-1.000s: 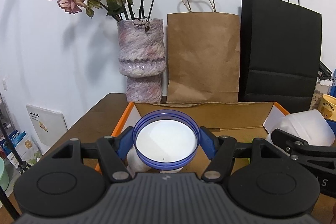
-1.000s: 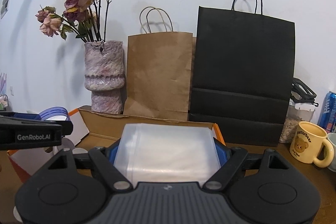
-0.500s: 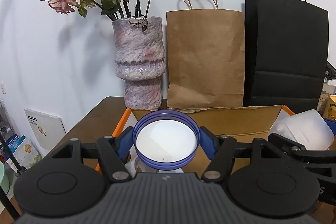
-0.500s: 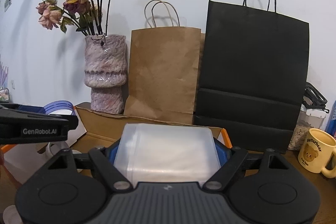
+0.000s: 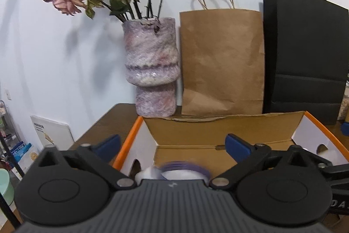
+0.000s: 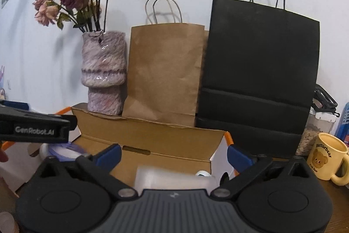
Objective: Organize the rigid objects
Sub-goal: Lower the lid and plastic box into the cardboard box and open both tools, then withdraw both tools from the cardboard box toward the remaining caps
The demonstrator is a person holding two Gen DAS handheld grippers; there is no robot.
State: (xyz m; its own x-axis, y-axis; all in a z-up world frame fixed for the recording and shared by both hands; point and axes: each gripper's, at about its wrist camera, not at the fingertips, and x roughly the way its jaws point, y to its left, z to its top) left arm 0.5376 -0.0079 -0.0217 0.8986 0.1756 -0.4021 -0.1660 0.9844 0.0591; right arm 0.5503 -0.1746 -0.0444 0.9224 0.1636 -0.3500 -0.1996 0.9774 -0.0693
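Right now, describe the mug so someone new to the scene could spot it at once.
Find the tall black paper bag against the wall, to the right of the brown paper bag. At its lower right, on the wooden table, stands the mug. It is the only pale yellow thing there, with a cartoon bear and the word Butterbear printed on its side, its handle to the right.
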